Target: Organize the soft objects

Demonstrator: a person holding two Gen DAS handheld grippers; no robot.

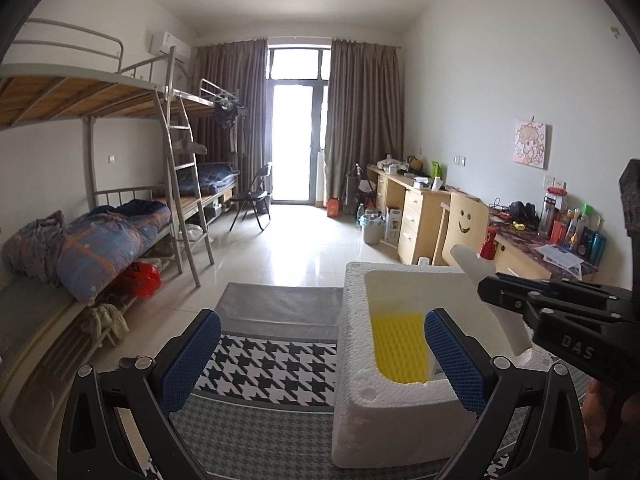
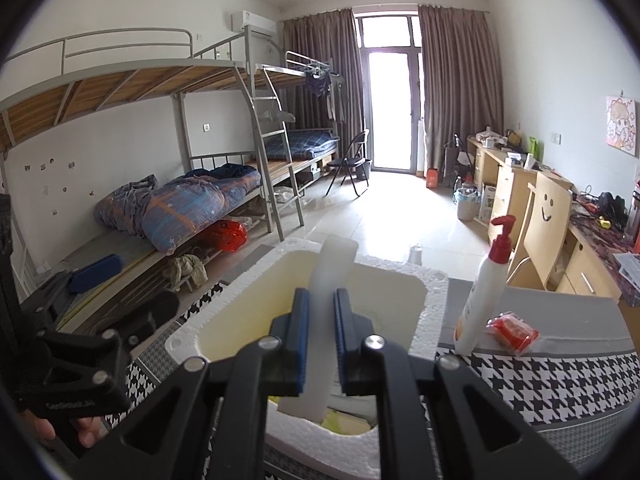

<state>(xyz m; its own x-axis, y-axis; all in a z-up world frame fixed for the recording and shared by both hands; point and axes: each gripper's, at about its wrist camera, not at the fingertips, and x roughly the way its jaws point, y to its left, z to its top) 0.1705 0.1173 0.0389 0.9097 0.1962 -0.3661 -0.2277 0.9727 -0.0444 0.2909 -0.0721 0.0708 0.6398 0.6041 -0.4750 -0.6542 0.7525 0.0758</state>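
Observation:
A white styrofoam box (image 1: 356, 320) (image 2: 434, 300) sits on a houndstooth-patterned table. A yellow sponge (image 1: 398, 346) lies inside it. My right gripper (image 2: 321, 312) is shut on a white foam strip (image 2: 332, 276) and holds it over the box's inside; the strip (image 1: 494, 292) and that gripper (image 1: 560, 312) also show at the right of the left wrist view. My left gripper (image 1: 322, 354) is open and empty, its right finger at the box's near edge.
A white pump bottle with a red top (image 2: 486, 284) and a red packet (image 2: 514, 332) stand right of the box. Bunk beds (image 1: 100, 216) line the left wall, desks (image 1: 424, 208) and a wooden chair (image 1: 466, 220) the right.

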